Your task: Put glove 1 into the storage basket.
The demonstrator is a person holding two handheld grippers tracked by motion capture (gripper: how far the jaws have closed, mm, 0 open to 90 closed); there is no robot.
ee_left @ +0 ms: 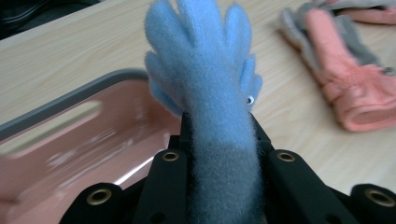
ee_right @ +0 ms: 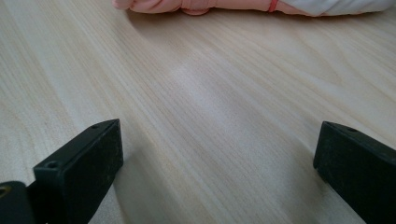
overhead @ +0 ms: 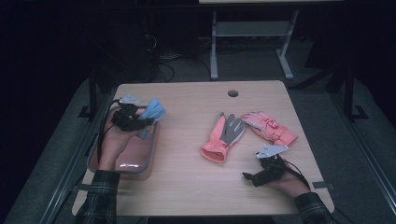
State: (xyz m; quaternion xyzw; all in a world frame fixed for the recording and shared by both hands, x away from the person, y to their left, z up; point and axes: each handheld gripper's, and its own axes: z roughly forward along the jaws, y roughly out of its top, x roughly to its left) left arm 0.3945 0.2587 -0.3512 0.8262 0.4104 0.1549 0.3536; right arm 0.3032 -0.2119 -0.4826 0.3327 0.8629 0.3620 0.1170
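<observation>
- Blue fleece glove (ee_left: 205, 88) is clamped between the left gripper (overhead: 140, 122) fingers, above the pink tray (overhead: 140, 158) (one tray).
- Right gripper (overhead: 254, 176) fingers apart, on the worktop (overhead: 187, 177).
- Two pink gloves (overhead: 219, 137) lie there.

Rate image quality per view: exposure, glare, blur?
High view: dim, dark surround, glare streak on the pink plastic bin. Left gripper view: bright, the fuzzy blue knit glove sharp, bin smeared. Right gripper view: evenly lit, soft sheen on the pale wooden table.
</observation>
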